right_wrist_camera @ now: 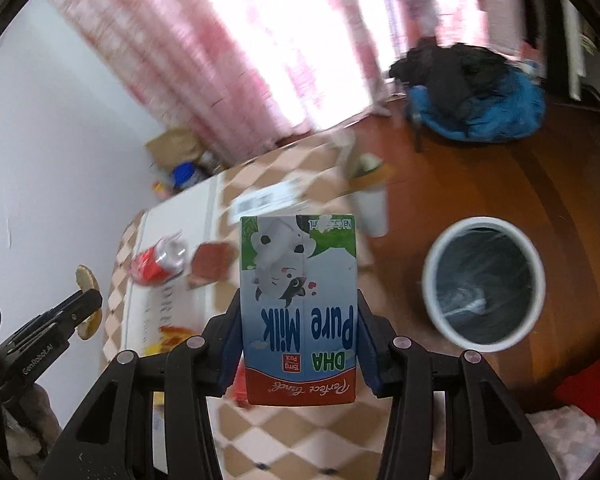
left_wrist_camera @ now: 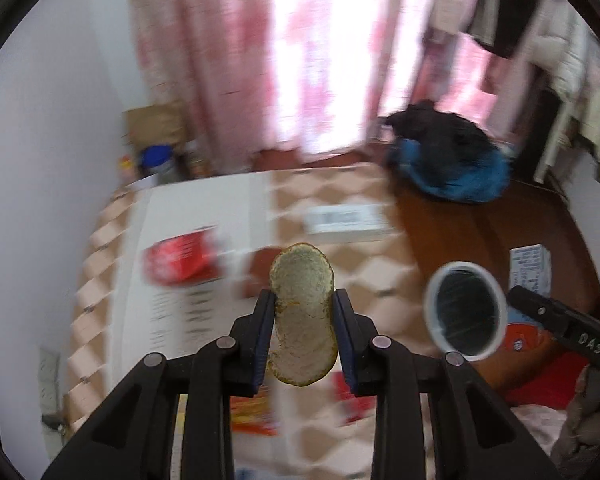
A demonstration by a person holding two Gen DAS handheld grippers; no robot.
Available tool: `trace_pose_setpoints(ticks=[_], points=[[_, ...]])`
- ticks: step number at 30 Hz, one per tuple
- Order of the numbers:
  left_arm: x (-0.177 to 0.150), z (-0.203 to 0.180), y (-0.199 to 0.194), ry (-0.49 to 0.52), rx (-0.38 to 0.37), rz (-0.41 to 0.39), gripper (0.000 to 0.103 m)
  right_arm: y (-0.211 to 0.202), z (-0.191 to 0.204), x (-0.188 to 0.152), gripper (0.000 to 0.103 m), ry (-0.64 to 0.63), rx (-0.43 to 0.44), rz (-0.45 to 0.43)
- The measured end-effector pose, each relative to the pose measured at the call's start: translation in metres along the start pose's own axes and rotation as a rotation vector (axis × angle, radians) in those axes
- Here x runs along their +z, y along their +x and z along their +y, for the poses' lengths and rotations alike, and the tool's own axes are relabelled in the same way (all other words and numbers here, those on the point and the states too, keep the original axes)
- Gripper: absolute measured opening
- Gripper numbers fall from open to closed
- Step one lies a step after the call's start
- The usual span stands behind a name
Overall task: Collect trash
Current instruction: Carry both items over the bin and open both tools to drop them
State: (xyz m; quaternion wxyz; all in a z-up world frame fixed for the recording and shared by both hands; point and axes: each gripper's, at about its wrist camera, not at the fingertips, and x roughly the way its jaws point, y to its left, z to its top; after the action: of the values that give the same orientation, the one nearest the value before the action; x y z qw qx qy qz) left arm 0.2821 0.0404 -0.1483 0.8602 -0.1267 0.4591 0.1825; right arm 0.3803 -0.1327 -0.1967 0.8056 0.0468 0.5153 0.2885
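My left gripper [left_wrist_camera: 303, 312] is shut on a piece of fruit peel [left_wrist_camera: 302, 280] and holds it up above the checkered table [left_wrist_camera: 364, 276]. My right gripper [right_wrist_camera: 298, 316] is shut on a milk carton [right_wrist_camera: 298, 304], upside down, above the same table [right_wrist_camera: 300, 436]. A white trash bin [left_wrist_camera: 465, 311] with a dark liner stands on the wooden floor to the right; it also shows in the right wrist view [right_wrist_camera: 483, 284]. A crushed red can [left_wrist_camera: 182, 258] lies on the table at the left, also seen in the right wrist view [right_wrist_camera: 160, 262]. The left gripper with the peel [right_wrist_camera: 85, 280] shows at the left edge there.
A white box [left_wrist_camera: 346, 220] and a brown square piece [right_wrist_camera: 212, 264] lie on the table. Red and yellow wrappers [left_wrist_camera: 254, 412] lie near the front. A blue and black heap [right_wrist_camera: 472, 96] sits on the floor by the pink curtains. Jars [left_wrist_camera: 156, 160] stand in the far corner.
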Motion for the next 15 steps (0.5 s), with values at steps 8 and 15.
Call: trace_pose_setpoints(ticks=[8,15], points=[[0.033,-0.155,0.087,0.090,-0.257,0.175,0.026,-0.019,-0.163,0.009,0.050,0.194,-0.157,0.006],[0.032,-0.246,0.191,0.175,-0.319,0.386,0.030,0.033,-0.284,-0.002,0.050,0.352,-0.223,0.128]])
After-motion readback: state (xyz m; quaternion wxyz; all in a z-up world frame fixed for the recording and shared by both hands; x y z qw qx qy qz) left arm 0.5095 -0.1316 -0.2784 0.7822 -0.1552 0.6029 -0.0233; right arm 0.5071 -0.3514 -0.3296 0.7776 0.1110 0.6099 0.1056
